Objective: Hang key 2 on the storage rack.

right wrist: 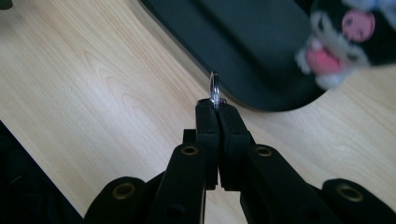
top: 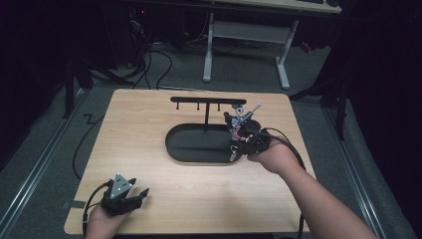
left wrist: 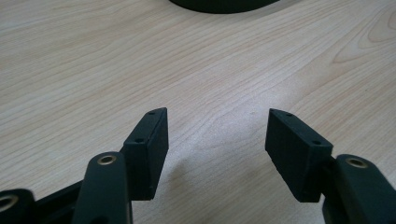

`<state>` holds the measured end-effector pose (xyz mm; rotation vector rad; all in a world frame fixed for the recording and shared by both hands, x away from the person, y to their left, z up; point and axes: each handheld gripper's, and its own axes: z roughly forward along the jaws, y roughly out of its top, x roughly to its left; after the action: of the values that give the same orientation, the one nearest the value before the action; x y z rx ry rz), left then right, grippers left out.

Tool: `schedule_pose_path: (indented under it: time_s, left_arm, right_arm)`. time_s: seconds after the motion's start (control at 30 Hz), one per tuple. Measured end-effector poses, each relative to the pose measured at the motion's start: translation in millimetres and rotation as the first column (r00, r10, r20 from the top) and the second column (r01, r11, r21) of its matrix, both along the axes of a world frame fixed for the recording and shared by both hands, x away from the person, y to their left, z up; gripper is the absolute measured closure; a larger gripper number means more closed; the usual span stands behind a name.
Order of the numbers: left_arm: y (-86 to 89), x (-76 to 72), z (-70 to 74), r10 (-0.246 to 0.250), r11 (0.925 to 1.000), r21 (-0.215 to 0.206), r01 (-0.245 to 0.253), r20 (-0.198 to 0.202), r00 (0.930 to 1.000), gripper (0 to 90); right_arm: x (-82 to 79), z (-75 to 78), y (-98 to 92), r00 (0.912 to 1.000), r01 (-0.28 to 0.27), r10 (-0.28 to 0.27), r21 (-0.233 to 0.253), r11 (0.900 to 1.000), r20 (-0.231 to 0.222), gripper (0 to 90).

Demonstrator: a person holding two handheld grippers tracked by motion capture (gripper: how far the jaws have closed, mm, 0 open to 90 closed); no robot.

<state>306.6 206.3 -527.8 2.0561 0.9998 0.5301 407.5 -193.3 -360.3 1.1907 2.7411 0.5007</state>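
Left claw: jaws spread wide, empty, resting at the desk's near edge. Right claw: jaws pinched tight on a metal key ring, plush charm dangling beyond. Hook stand lies just ahead and leftward, over its dark oval base; right hand nearer.

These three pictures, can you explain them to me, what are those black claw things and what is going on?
A person sits at a wooden table holding a hand tool in each hand. One camera looks down from above; one camera rides on each tool. The left gripper rests near the table's front edge, fingers apart, holding nothing. The right gripper pinches a metal key ring with a small plush charm on it, beside a black stand with hooks and an oval base.
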Motion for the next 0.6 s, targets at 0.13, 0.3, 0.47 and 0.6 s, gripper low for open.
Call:
schedule_pose_path:
  time_s: [0.13,0.3,0.47,0.6]
  left_arm:
    - [2.2,0.4,-0.1,0.008,0.9999,-0.013,-0.008,-0.001,1.0000,40.1]
    - [2.7,0.4,0.0,0.010,0.9998,-0.015,-0.010,0.000,1.0000,40.1]
    - [4.1,0.4,0.5,0.008,0.9999,-0.013,-0.008,-0.007,0.9999,40.1]
    - [4.1,0.0,0.7,0.009,0.9998,-0.019,-0.009,-0.004,1.0000,40.1]
  right_arm:
    - [11.8,8.4,10.0,1.0000,-0.007,0.007,-0.006,1.000,-0.003,89.5]
    - [28.3,15.0,19.9,0.9999,-0.003,0.003,-0.006,1.000,-0.017,89.6]
    - [44.4,22.6,26.7,1.0000,0.002,-0.003,-0.005,1.000,-0.005,89.5]
    - [56.3,28.0,30.2,1.0000,0.005,-0.005,-0.008,1.000,0.001,89.5]
